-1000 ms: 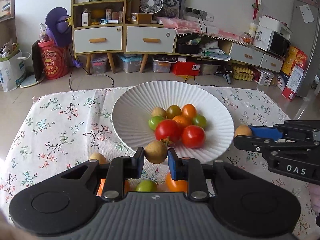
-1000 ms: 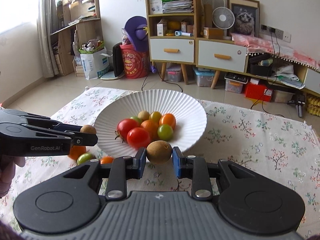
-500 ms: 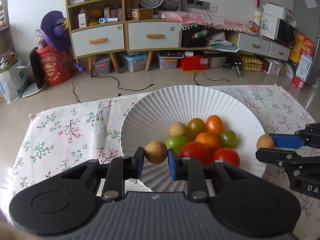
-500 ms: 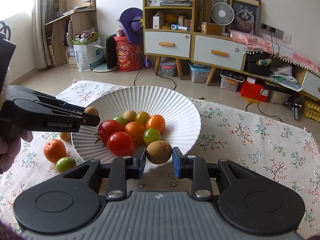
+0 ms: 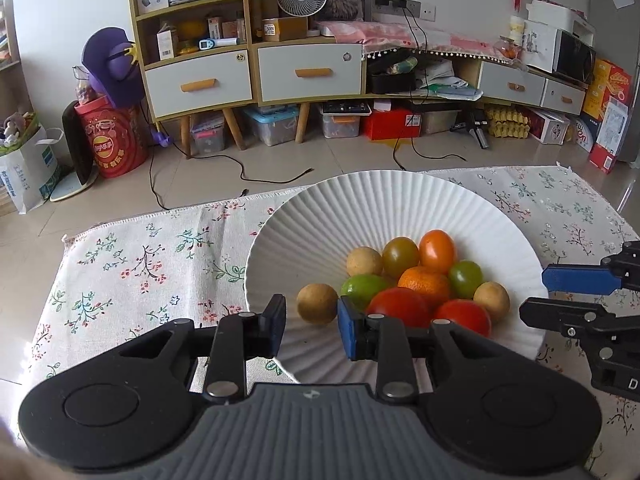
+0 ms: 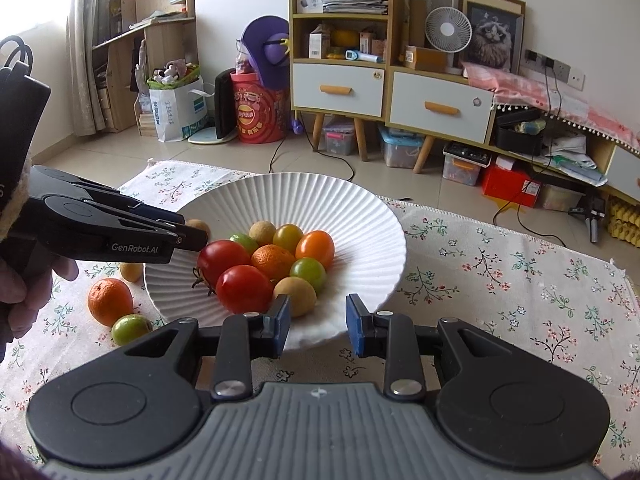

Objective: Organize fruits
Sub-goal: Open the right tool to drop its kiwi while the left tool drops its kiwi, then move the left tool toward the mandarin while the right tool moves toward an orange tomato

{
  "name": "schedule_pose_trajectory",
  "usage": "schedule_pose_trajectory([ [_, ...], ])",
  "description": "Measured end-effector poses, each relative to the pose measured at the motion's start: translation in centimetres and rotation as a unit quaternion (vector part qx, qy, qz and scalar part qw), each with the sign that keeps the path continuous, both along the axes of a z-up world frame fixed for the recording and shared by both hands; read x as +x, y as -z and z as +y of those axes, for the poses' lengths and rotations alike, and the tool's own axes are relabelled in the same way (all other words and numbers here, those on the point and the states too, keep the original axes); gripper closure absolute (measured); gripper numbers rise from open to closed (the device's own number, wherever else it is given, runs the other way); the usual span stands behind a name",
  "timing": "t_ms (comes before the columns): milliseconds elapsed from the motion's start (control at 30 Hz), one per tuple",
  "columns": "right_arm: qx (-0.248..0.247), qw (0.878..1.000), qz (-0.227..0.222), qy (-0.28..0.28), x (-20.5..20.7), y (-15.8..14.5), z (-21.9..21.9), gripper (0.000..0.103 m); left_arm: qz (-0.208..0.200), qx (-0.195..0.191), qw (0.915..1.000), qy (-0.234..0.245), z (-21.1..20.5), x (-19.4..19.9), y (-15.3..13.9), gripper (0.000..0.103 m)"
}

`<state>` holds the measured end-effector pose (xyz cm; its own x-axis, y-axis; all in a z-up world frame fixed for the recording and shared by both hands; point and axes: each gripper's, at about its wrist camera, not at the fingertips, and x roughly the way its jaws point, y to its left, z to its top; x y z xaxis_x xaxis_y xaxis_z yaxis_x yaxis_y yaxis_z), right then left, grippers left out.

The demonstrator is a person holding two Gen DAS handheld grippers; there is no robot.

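Now both round brown fruits [image 5: 317,303] sit loose in plate [image 5: 400,200], no long axis

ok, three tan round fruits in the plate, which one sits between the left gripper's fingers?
The tan fruit alone at the left of the pile on the white plate, between the left gripper fingers; the other two touch the pile.

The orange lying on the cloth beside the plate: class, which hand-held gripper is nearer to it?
Left. The left hand-held gripper reaches over the plate rim just above the orange. The right hand-held gripper sits at the plate's near edge, farther off to the side.
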<state>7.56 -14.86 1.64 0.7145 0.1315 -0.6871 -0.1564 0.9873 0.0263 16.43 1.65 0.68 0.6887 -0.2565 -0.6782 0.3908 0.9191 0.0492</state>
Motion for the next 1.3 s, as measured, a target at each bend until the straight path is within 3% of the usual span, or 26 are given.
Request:
schedule_pose_trajectory([
  [433,0.016,1.000,-0.011,0.003,-1.0,-1.2,0.2,0.045,-0.013,-0.005,0.9999,-0.010,1.8,-2.5,-1.2,0.050],
  [667,0.040,0.999,-0.010,0.006,-1.9,-1.8,0.3,0.033,0.001,-0.016,0.9995,-0.029,3.7,-3.9,-1.1,0.039],
  [800,0.049,0.999,-0.004,0.002,-2.6,-1.9,0.8,0.029,0.010,-0.022,0.9989,-0.040,4.6,-4.6,-1.0,0.031],
  [967,0.053,0.999,-0.001,-0.009,-3.3,-1.9,1.7,0.025,0.020,-0.026,0.9983,-0.049,5.7,-5.5,-0.7,0.029],
  [1300,0.056,0.998,0.013,-0.023,-4.6,-0.7,3.2,0.013,0.017,-0.027,0.9981,-0.052,7.3,-7.1,0.9,0.009],
])
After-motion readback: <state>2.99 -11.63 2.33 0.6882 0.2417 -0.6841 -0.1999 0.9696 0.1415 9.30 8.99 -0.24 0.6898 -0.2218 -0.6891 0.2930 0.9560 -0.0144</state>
